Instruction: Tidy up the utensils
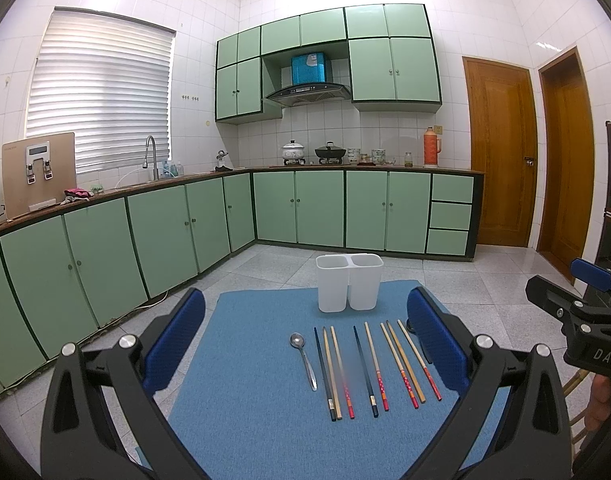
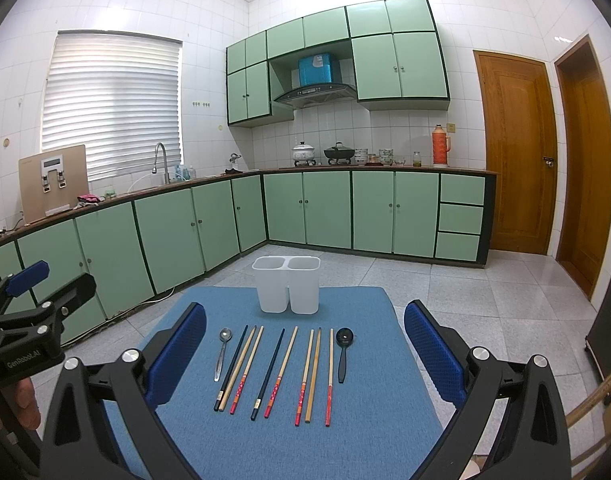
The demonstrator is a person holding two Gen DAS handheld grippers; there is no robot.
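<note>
From my left camera, my left gripper (image 1: pixel 305 340) is spread wide and empty above the blue mat (image 1: pixel 245 420), where a silver spoon (image 1: pixel 304 360) and chopsticks (image 1: pixel 369 368) lie before the white holder (image 1: pixel 348 288). From my right camera, my right gripper (image 2: pixel 305 344) is spread wide too, and a black spoon (image 2: pixel 342 354) lies right of the chopsticks (image 2: pixel 281 372).

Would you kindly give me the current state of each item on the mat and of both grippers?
left gripper: open, holding nothing
right gripper: open, holding nothing
white holder: upright, both compartments look empty
silver spoon: flat on the mat, bowl up
black spoon: flat, right end of row
chopsticks: eight, flat, side by side
blue mat: spread flat
</note>
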